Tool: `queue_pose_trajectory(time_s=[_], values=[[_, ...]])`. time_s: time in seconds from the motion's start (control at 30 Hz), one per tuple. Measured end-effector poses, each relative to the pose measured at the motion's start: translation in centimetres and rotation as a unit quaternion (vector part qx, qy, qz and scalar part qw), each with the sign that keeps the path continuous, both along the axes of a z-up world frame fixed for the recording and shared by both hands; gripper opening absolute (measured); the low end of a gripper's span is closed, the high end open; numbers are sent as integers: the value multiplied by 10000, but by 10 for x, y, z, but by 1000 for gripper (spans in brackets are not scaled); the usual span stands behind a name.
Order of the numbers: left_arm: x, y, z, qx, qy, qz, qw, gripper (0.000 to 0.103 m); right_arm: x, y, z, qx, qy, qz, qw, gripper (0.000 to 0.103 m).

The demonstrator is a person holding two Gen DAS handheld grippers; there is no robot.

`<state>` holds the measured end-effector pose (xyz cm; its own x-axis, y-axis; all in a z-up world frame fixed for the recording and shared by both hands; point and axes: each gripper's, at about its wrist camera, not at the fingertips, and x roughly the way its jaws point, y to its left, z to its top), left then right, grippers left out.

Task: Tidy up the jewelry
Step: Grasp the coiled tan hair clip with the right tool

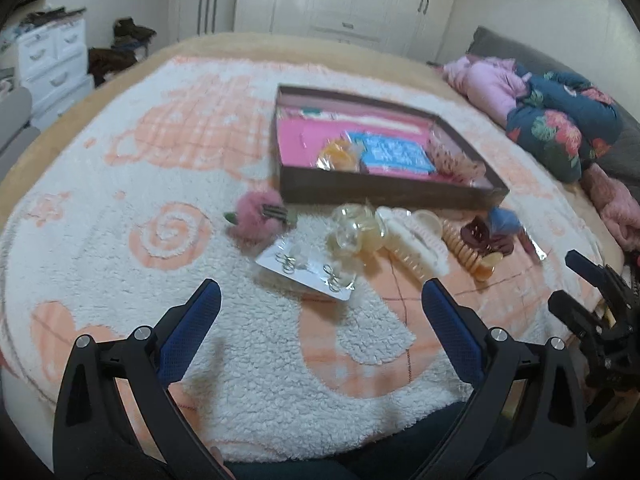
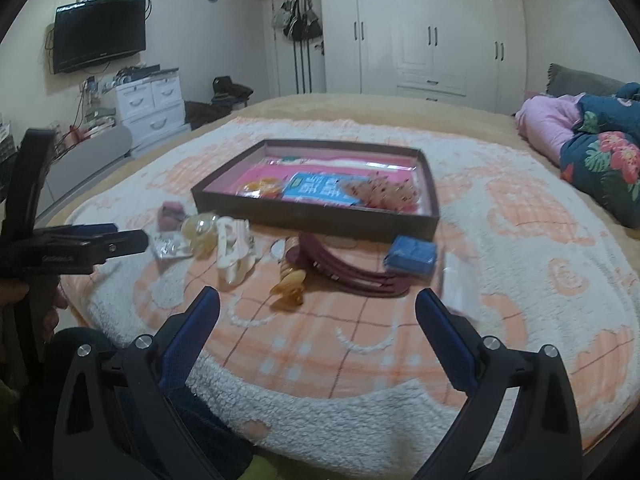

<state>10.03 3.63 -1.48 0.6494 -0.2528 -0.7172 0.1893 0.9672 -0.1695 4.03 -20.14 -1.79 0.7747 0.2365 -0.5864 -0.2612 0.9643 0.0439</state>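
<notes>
A dark brown tray (image 1: 384, 196) (image 2: 316, 218) lies on the bed blanket and holds an orange item (image 1: 338, 155), a blue card (image 1: 394, 152) and a dotted pouch (image 1: 454, 156). In front of it lie an earring card (image 1: 306, 270), a clear claw clip (image 1: 352, 232), a white claw clip (image 2: 234, 246), an amber clip (image 2: 288, 280), dark red headbands (image 2: 352, 268), a blue block (image 2: 412, 258) and a pink pompom (image 1: 256, 218). My left gripper (image 1: 320, 300) is open and empty, short of the earring card. My right gripper (image 2: 318, 304) is open and empty, short of the amber clip.
A white and peach fleece blanket (image 2: 400, 360) covers the bed. Folded pink and floral bedding (image 2: 592, 148) lies at the right. White drawers (image 2: 152, 108) and a wall television (image 2: 98, 34) stand at the left, wardrobes (image 2: 432, 28) behind.
</notes>
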Motion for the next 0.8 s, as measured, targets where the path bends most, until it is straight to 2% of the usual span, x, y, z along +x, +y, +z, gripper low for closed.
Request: queue_pose_trajectory(time_s=[0.1, 0.17, 0.23, 0.33, 0.47, 0.67, 0.8], values=[[15, -1, -12, 25, 354, -50, 9994, 92, 6, 6, -6, 7, 96, 91, 9999, 95], [24, 0, -18, -23, 533, -54, 9986, 92, 13, 10, -11, -31, 197, 167, 9997, 86], [30, 2, -22, -58, 643, -12, 9979, 92, 21, 14, -17, -50, 349, 213, 9992, 84], [40, 7, -28, -187, 802, 17, 9966, 91, 31, 18, -25, -23, 569, 298, 9979, 74], [49, 9, -31, -213, 891, 48, 9958, 85, 48, 23, -35, 50, 814, 400, 9959, 62], [57, 10, -34, -209, 979, 27, 9950, 77, 66, 33, -42, -1, 865, 451, 9952, 52], [58, 11, -33, -218, 960, 9, 9951, 63, 78, 38, -43, 30, 881, 444, 9951, 45]])
